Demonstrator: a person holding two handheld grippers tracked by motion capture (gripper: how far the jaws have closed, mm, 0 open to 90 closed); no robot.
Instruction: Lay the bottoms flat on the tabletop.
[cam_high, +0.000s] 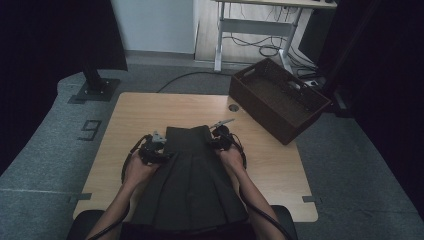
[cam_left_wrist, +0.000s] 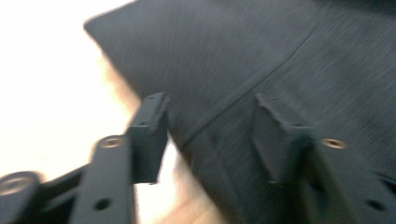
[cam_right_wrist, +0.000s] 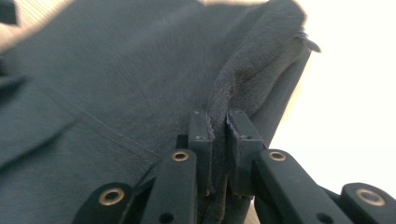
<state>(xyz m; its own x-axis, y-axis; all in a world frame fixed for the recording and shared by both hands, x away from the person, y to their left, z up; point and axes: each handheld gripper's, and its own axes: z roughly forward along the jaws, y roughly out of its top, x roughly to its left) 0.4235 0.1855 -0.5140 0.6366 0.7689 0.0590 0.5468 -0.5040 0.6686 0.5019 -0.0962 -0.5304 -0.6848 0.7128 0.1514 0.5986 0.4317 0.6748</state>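
A: Where is the dark skirt (cam_high: 192, 175) lying, and which way does its length run?

B: It is spread flat on the surface (cam_high: 130, 125), its long axis running from the narrow waist end at the far side back toward the person, where the wide hem hangs over the near edge.

A: How is the right gripper (cam_right_wrist: 219, 135) set against it?

B: Its jaws are clamped on a raised fold of the waist edge at the right corner; the cloth is pinched between the pads.

A: And the left gripper (cam_left_wrist: 210, 133)?

B: Its jaws are held apart over the left waist corner. One jaw is seen above the bare surface, the other above the cloth, so the skirt's edge passes between them, ungripped.

A: So what is the coming move judged to turn on?

B: On the left jaws being closed over that edge, which lies directly beneath them.
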